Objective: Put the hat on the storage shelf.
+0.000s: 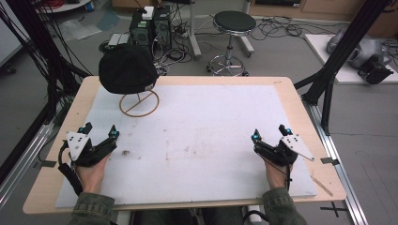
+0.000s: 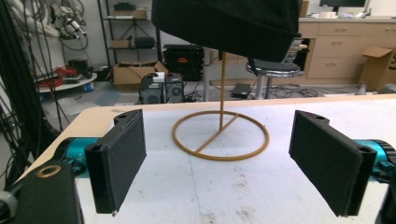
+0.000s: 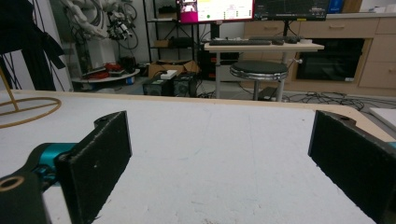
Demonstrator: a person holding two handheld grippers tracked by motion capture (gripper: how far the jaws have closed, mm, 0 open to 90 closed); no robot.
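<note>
Black cap (image 1: 126, 68) sits atop a thin golden wire stand (image 1: 139, 103) at the far left of the worktop (image 1: 291, 101), its crown propped on the upright rod while the stand's ring base lies flat on the white mat (image 1: 202, 140). Left tool (image 1: 99, 131) rests near the front left edge, held in the person's left hand (image 1: 90, 171), jaws spread wide with nothing between them; in the left gripper view the cap (image 2: 226, 23) hangs straight ahead above the ring (image 2: 220, 136), well apart from the pads. Right tool (image 1: 270, 132) rests near the front right edge, likewise spread and empty, and its own view catches part of the ring (image 3: 29, 109) far off to the left. A small dark speck (image 1: 125, 152), perhaps a crumb or stain, lies on the mat just beside the left tool
</note>
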